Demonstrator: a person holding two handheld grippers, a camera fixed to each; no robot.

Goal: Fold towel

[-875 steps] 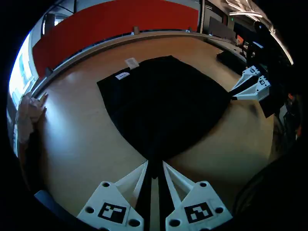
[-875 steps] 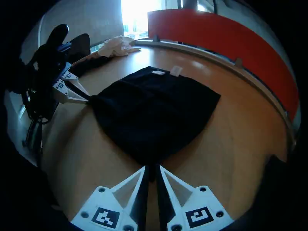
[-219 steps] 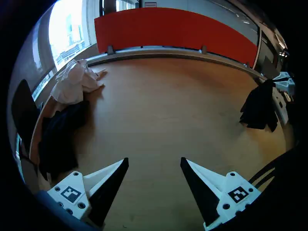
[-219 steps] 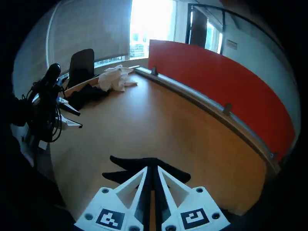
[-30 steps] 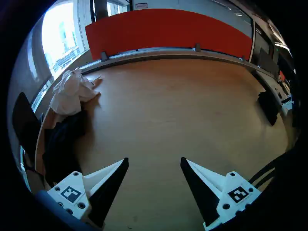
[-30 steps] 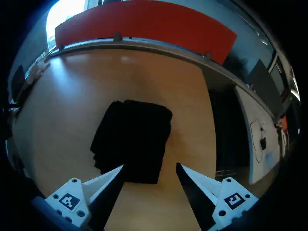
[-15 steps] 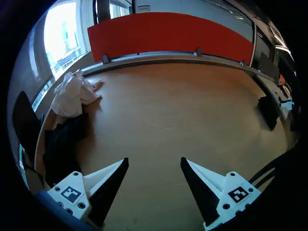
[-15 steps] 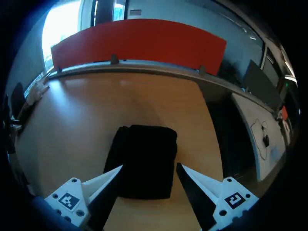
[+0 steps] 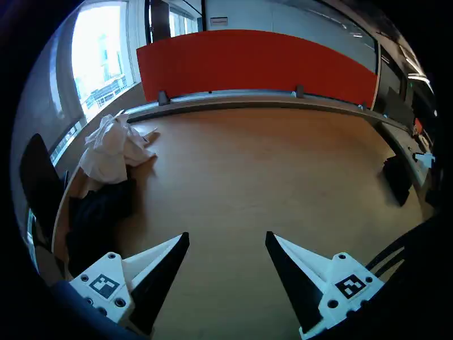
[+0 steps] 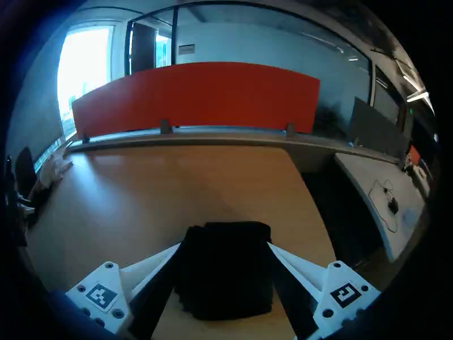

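Black towel (image 10: 223, 272) folded into a small block, lying on wooden worktop (image 10: 141, 181) nr its edge, btwn the spread fingers of right gripper (image 10: 225, 245), not clamped. Left gripper (image 9: 226, 235) also wide apart, holding nothing; white cloth heap (image 9: 113, 150) at worktop's far left

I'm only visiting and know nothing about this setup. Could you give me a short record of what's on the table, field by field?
task item: towel, black, folded into a compact rectangle, flat on the table
right gripper: open, towel between its fingers, not gripped
left gripper: open, over bare wood
other fabric: white cloth heaped beside dark cloth at a table edge
backdrop: red partition along the far edge
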